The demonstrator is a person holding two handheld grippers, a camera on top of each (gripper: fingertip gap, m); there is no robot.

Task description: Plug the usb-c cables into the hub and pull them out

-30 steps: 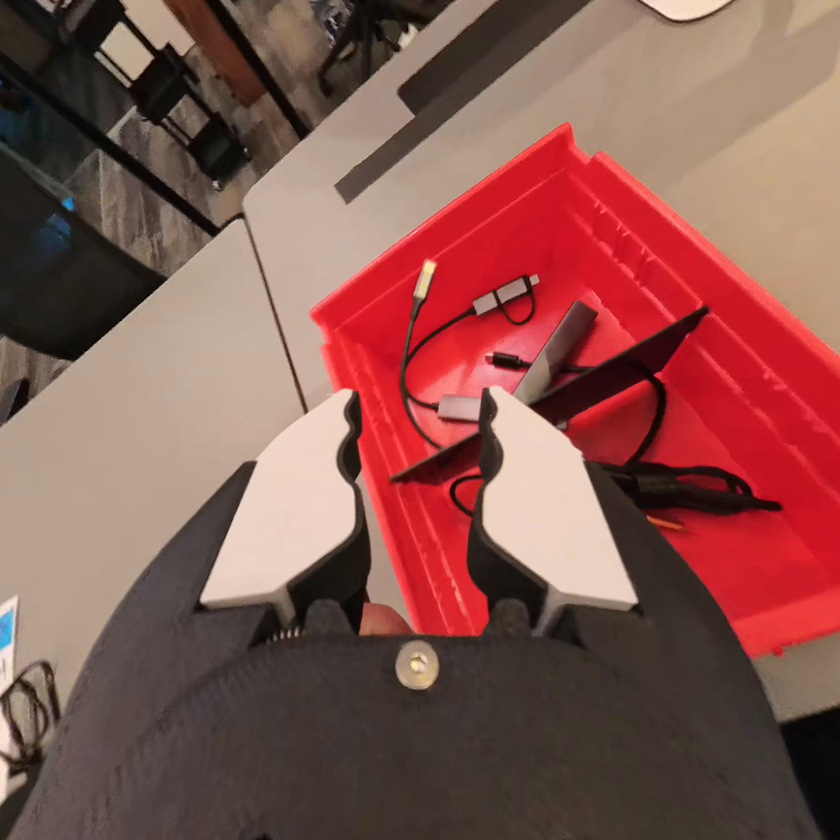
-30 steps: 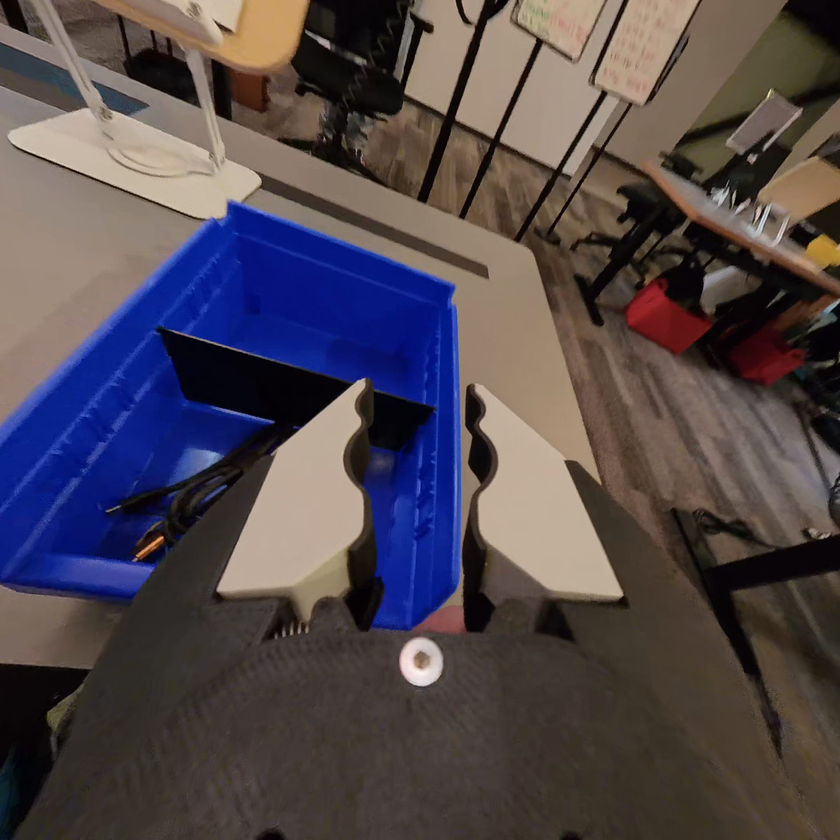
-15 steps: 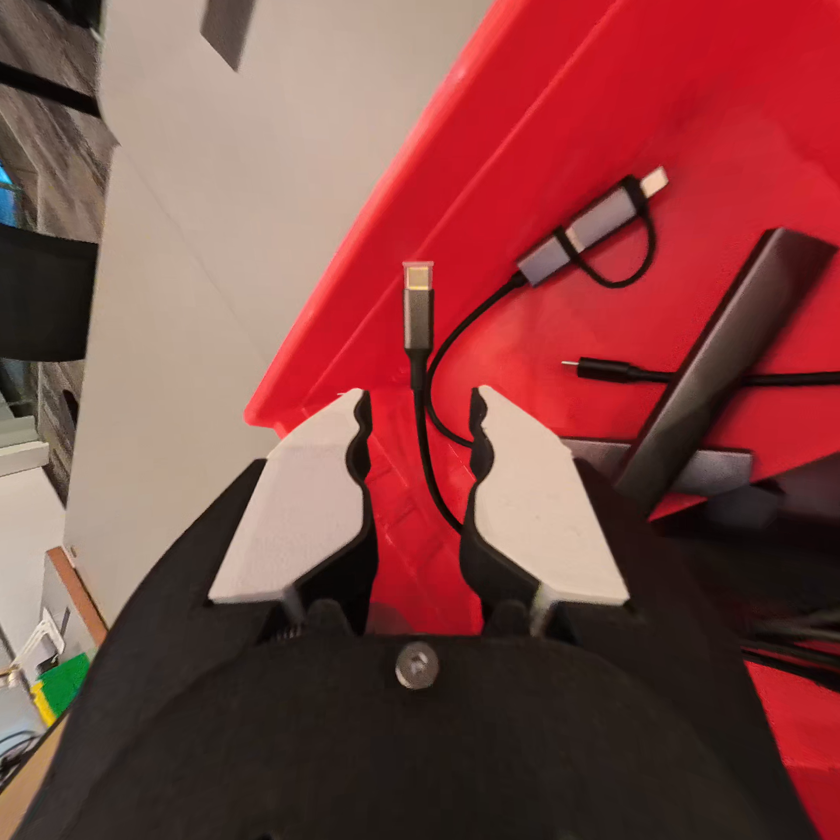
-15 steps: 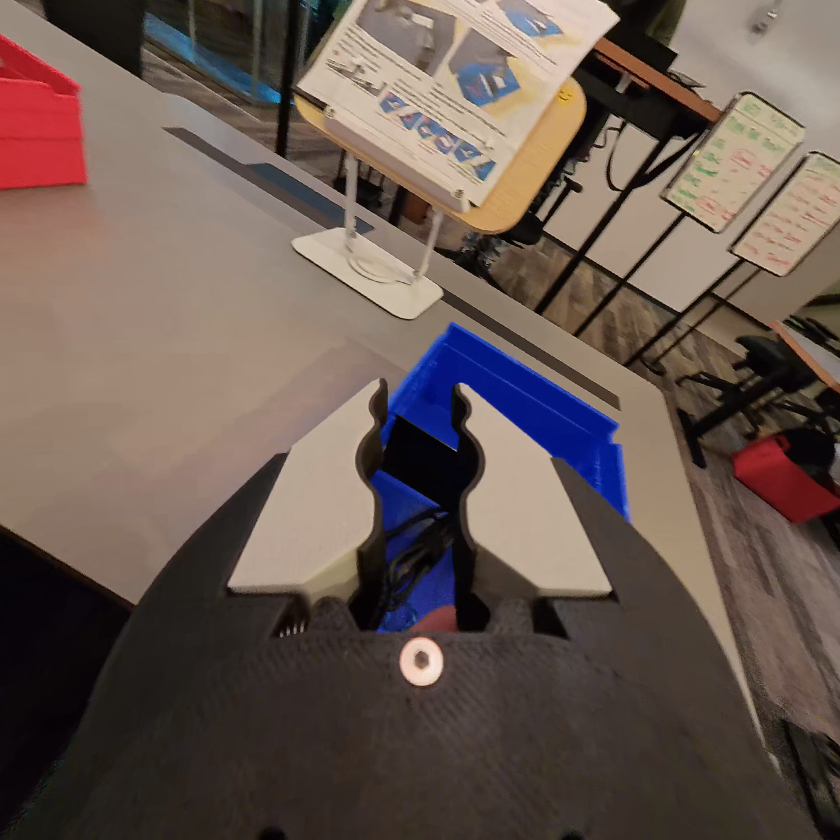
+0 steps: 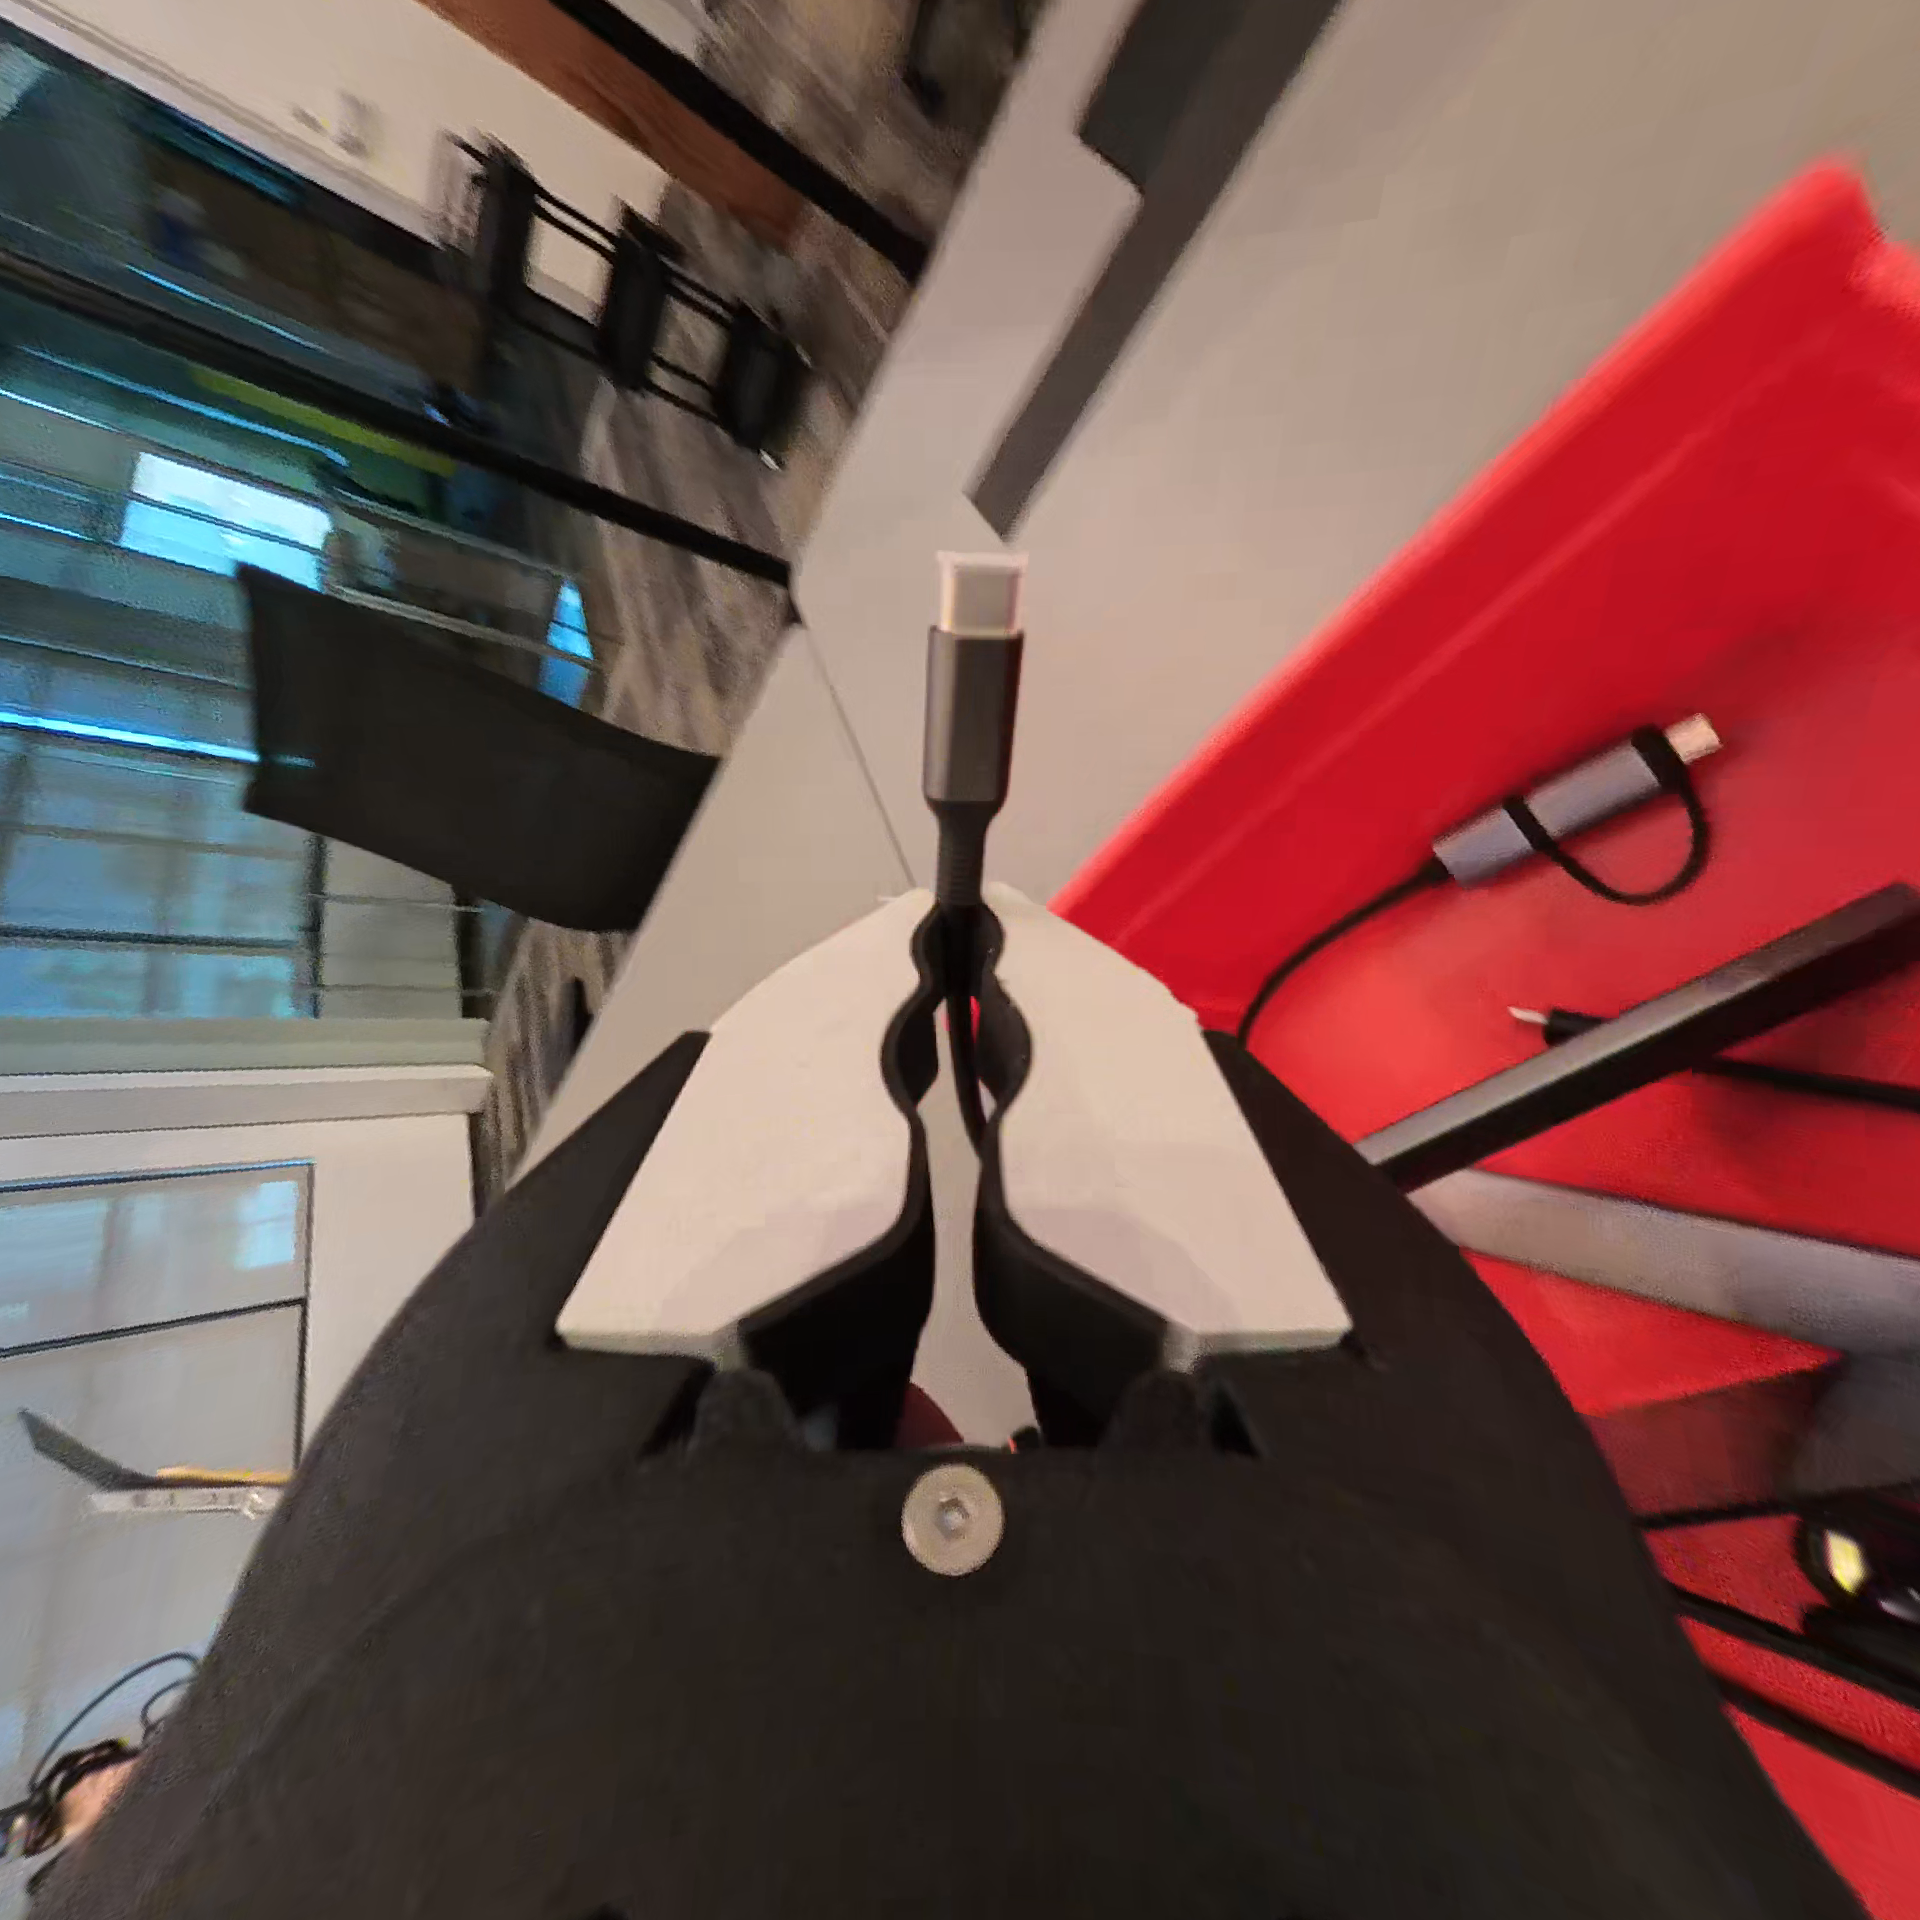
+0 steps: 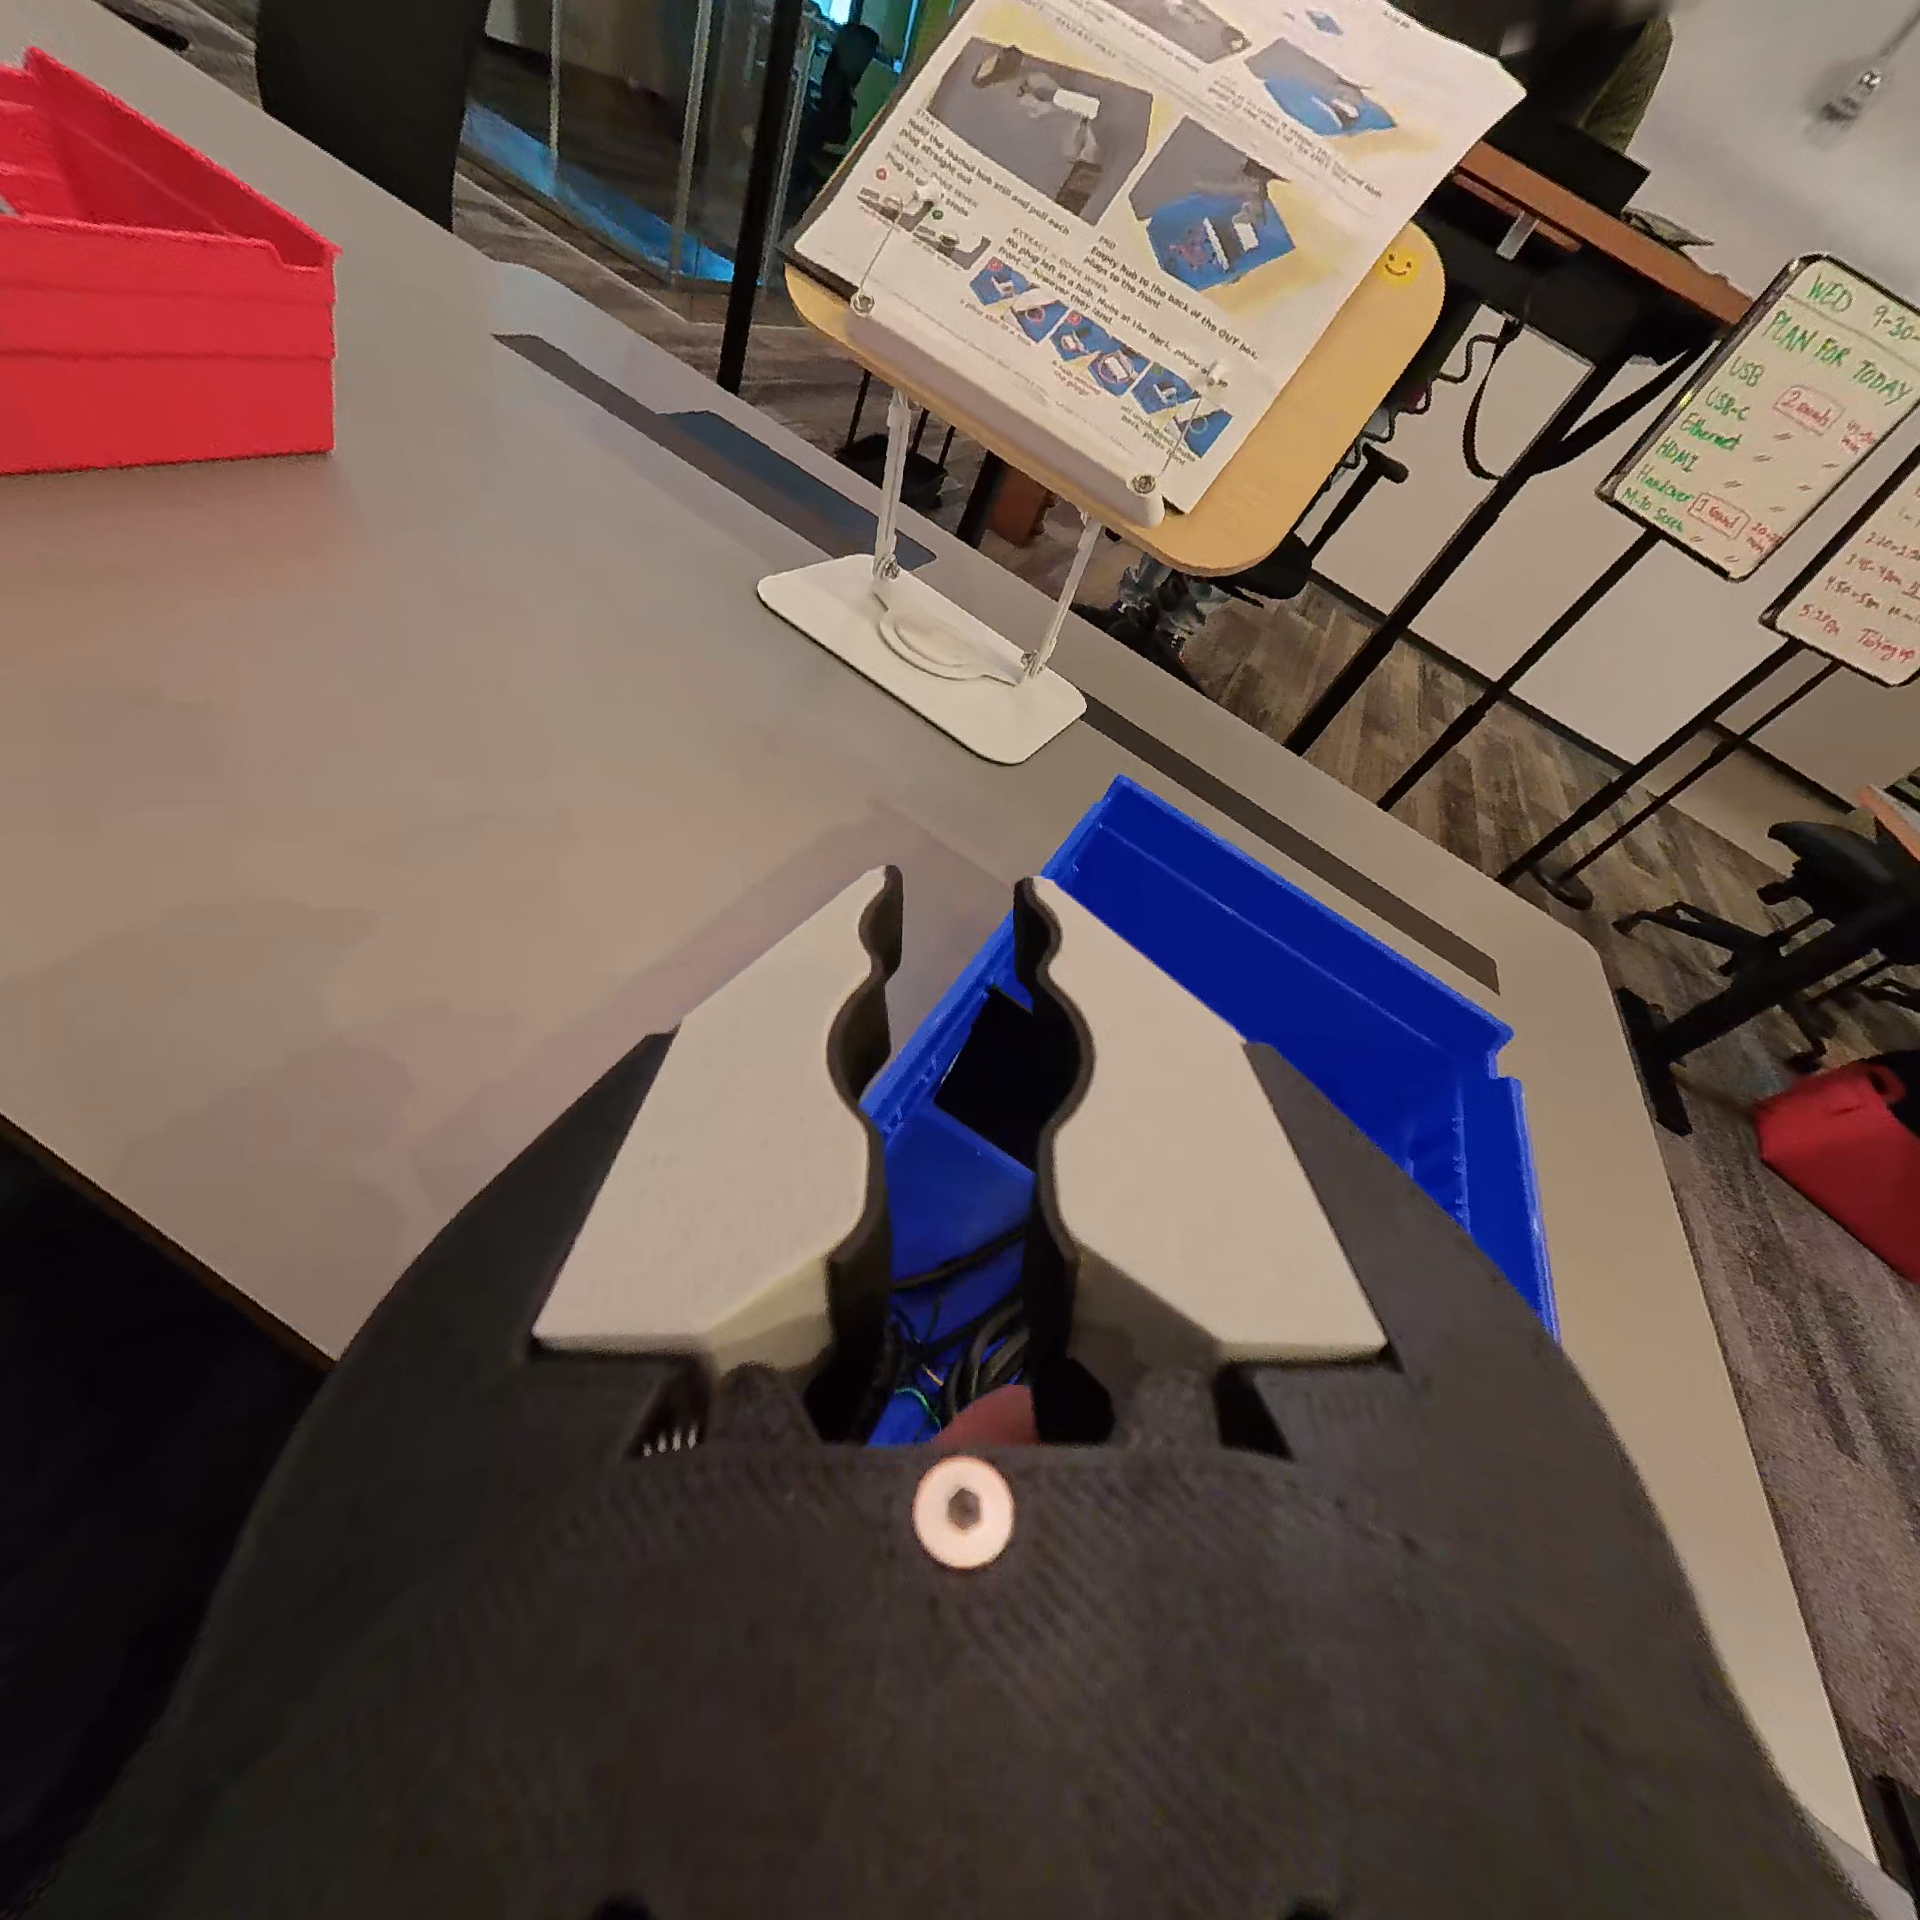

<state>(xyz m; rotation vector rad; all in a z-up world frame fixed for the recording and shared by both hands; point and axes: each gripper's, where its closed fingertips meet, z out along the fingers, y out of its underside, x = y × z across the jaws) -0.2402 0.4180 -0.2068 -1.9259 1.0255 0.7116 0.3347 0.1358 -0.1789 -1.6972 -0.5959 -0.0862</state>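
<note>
My left gripper (image 5: 958,925) is closed on a cable (image 5: 961,1049), pinching it just behind the strain relief, so the plug (image 5: 975,686) stands straight out past my fingertips with its bare metal tip forward. The plug hangs above the table (image 5: 1351,312), just off the near-left corner of the red bin (image 5: 1558,582). My right gripper (image 6: 956,894) holds nothing; its jaws stand narrowly apart above the left edge of the blue bin (image 6: 1299,956).

The hub (image 5: 1662,1029), a slim dark bar, lies slanted on the red bin's floor. Just beyond it lies a grey adapter (image 5: 1558,805) on its own lead, and a small black plug (image 5: 1558,1023) lies touching or just beside the hub; I cannot tell which.

The cable is light and limp, so I judge it will carry no push. Only the grey plug shell is stiff, and my grip sits on the soft part below it. Pressed at a port, I expect the plug to tip or slide back between my pads. A hold on the shell itself, across its flat faces, would steer better. The metal tip is thin and should go in square, not levered.

The hub looks light and smooth, likely to skate across the slick plastic floor. I would have my right gripper clamp it across its narrow sides, clear of the ports.
</note>
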